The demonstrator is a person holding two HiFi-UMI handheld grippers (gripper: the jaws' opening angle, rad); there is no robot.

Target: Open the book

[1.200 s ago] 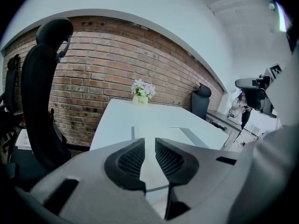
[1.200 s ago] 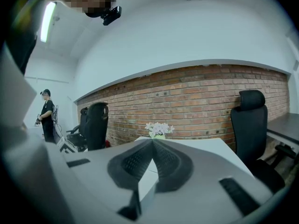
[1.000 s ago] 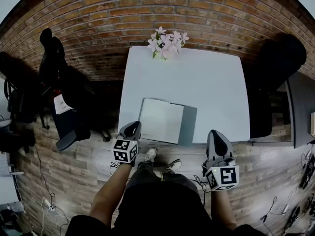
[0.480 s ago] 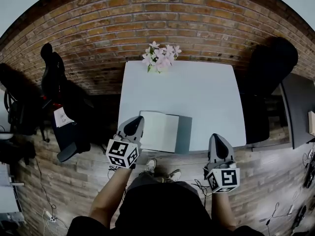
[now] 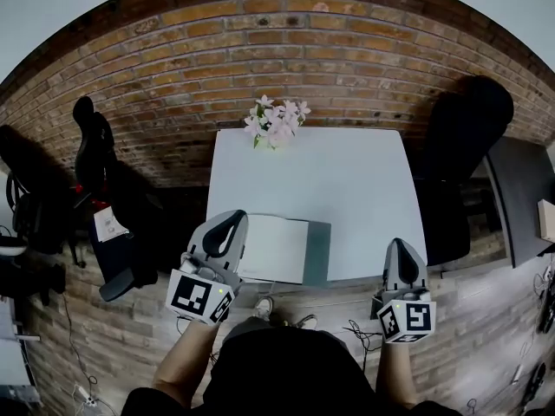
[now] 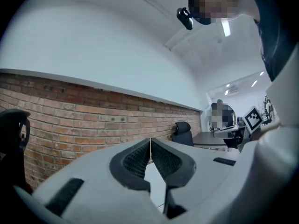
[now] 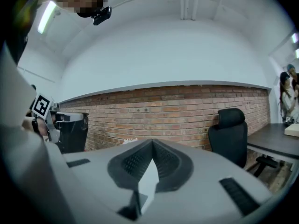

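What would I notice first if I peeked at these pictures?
The pink-and-white flowers jump out first, standing at the far edge of the white table against the brick wall. Next comes the book lying at the table's near edge, with the left gripper by its left side and the right gripper off to the right, both shut.

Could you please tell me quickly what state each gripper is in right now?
Left gripper: closed, holding nothing.
Right gripper: closed, holding nothing.
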